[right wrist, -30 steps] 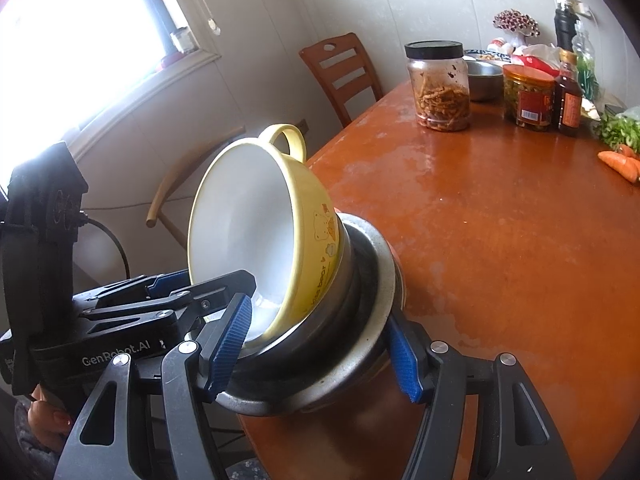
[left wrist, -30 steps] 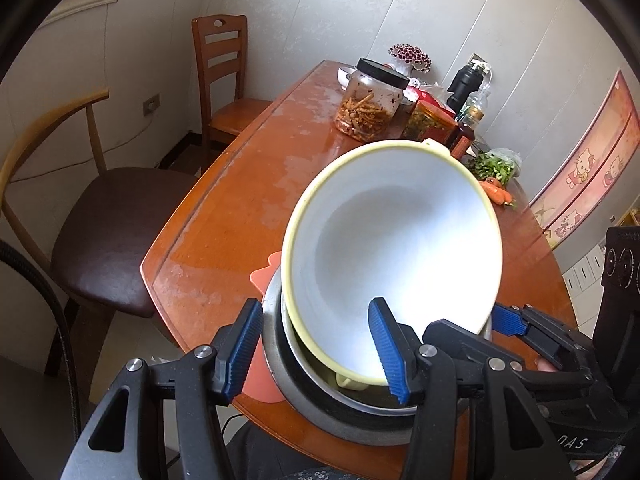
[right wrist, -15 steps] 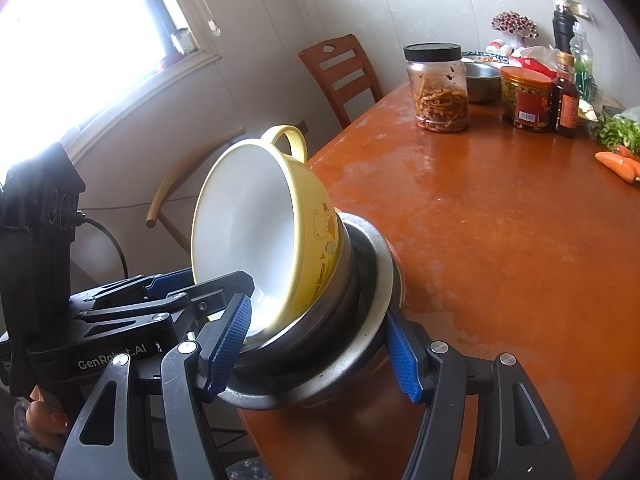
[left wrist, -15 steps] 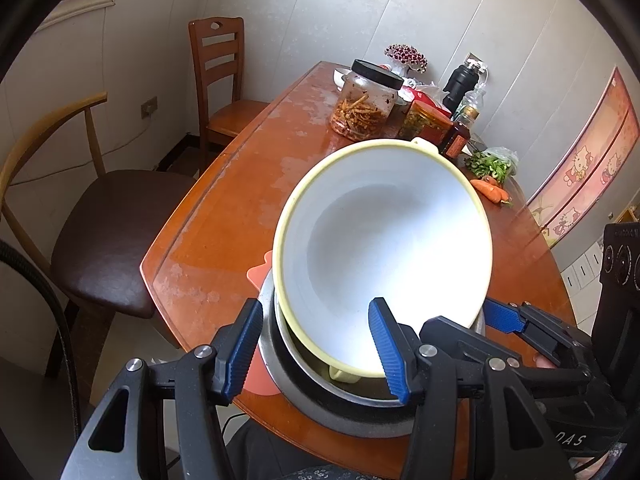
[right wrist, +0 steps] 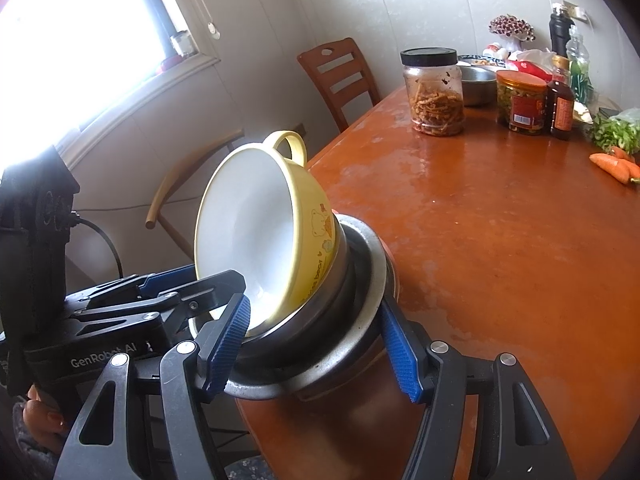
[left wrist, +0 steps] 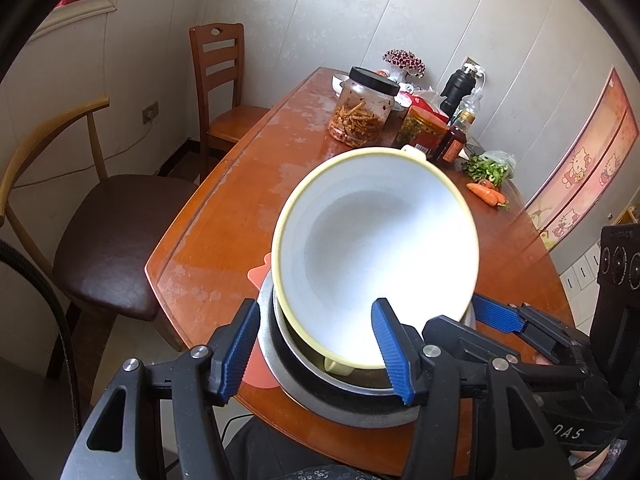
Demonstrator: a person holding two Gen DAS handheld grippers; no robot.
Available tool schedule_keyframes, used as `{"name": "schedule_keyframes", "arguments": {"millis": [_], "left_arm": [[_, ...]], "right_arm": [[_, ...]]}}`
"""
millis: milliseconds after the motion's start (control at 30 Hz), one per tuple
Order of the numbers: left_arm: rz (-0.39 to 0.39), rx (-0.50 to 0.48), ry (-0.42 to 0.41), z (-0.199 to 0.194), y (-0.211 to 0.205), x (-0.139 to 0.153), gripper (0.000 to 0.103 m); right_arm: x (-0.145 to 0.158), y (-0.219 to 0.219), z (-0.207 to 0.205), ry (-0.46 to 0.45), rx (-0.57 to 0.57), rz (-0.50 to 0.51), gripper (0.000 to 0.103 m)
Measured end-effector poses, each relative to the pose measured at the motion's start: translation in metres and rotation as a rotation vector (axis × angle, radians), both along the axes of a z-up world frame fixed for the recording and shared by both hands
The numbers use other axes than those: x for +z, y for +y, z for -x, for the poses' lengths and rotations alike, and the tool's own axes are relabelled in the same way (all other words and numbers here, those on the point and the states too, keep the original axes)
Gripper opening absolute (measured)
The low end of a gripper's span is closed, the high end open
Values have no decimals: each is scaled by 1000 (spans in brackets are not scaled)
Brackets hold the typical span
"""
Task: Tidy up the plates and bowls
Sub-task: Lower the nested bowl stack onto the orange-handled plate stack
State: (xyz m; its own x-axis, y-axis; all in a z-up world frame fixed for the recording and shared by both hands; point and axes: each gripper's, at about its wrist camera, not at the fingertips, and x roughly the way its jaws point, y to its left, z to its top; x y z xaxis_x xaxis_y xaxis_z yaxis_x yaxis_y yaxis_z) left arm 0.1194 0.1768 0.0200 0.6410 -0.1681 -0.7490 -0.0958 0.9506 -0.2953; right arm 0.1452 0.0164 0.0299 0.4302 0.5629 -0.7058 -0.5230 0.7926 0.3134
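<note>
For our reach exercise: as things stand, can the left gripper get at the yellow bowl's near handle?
Probably yes. The near handle of the yellow bowl already sits between the fingers of the left gripper, whose jaws have just been opening; the steel bowl crowds it from below.

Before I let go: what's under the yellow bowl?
The yellow bowl sits tilted in a steel bowl, nested in a wider metal dish. A pink piece pokes out beneath. The rest of the stack's underside is hidden.

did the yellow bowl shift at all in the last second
Yes. In the left wrist view the yellow bowl has slid slightly left across the steel bowl beneath it.
</note>
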Motion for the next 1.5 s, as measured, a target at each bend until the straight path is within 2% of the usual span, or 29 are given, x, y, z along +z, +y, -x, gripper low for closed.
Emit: {"name": "schedule_keyframes", "arguments": {"millis": [333,633,900,1000,1100,1233,1300,1500], "left_arm": [[-12,8,-26,10,2,9,61],[-11,34,-39,22,7,14,65],[36,92,-23,39,31,4,70],[84,101,-17,45,44,-2,70],[154,90,-6,43,54,-8,71],[201,53,-3,34,54,-10,71],[223,38,3,28,55,-10,71],[217,-10,21,6,46,-13,75]], "right_arm": [[11,-5,9,-45,-7,-11,68],[19,-9,20,-59,2,-20,74],[14,-14,31,-55,8,-1,75],[10,-15,37,-50,19,11,75],[6,-14,41,-52,31,29,75],[1,-11,46,-43,50,47,76],[-2,-9,48,-39,59,59,79],[-12,-2,51,-44,78,108,80]]}}
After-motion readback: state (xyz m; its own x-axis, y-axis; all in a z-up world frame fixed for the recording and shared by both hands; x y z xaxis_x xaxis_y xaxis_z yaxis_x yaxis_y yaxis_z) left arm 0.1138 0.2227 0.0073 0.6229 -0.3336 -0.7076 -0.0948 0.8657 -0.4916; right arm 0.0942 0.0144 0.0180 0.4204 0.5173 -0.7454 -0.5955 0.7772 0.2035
